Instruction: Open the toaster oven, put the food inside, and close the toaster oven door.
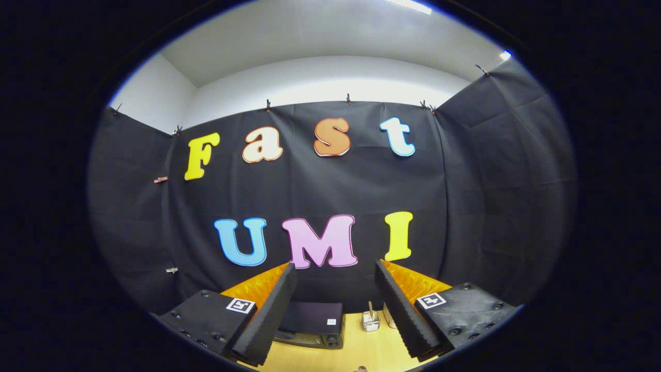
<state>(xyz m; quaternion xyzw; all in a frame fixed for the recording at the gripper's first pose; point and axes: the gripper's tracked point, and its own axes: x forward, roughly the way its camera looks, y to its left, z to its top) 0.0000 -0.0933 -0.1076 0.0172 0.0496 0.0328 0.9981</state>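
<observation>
My gripper (334,271) is open, its two ribbed black fingers (268,315) spread wide with nothing between them. It is held high and looks across the booth toward the back wall. Far below, seen in the gap between the fingers, the black toaster oven (311,324) sits on the wooden table (361,354) against the back cloth. I see its top and the upper edge of its front; whether the door is open I cannot tell. No food can be made out from here.
A small clear glass jar (370,320) with a stick in it stands on the table just right of the oven, beside a pale object (388,316) partly hidden by the right finger. Black cloth walls close in the booth on three sides.
</observation>
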